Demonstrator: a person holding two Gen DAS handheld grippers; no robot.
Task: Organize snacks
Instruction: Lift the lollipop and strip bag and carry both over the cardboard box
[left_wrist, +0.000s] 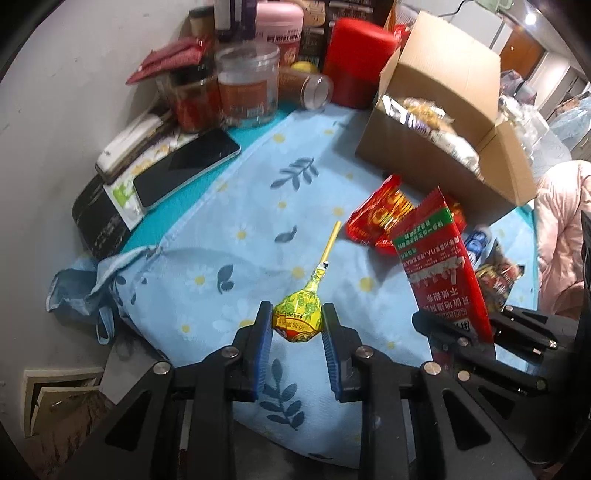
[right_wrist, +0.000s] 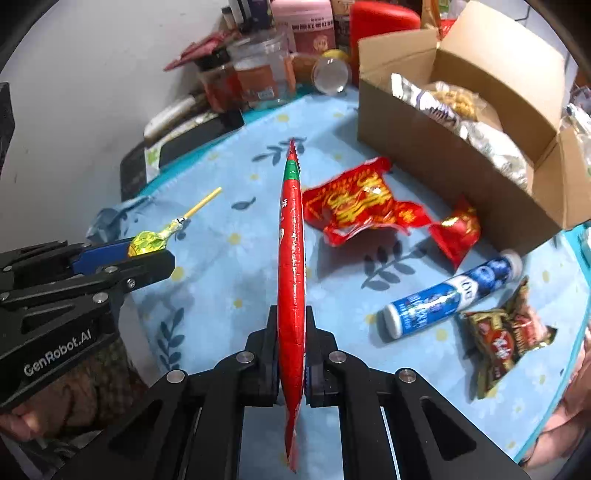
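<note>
The lollipop (left_wrist: 298, 320) sits head-first between the left gripper (left_wrist: 297, 325) jaws, stick pointing away over the blue cloth; the jaws close narrowly on the wrapped head, and it appears lifted clear of the tabletop (right_wrist: 229, 280). The red packet (right_wrist: 292, 258) stands edge-on in the right gripper (right_wrist: 291, 332), pinched tight near its lower end. Both snacks look picked up, so the step in hand is probably the carry to the box (right_wrist: 443, 162), which stands open well apart to the right and already holds some bags. The next move calls for swinging each gripper over the rim, then releasing. More snacks wait on the cloth: crumpled red wrappers (right_wrist: 362, 203), a blue tube (right_wrist: 450, 295) and a dark pack (right_wrist: 506, 332). Both grippers sit low and level, side by side, pointing toward the jars by the wall.
</note>
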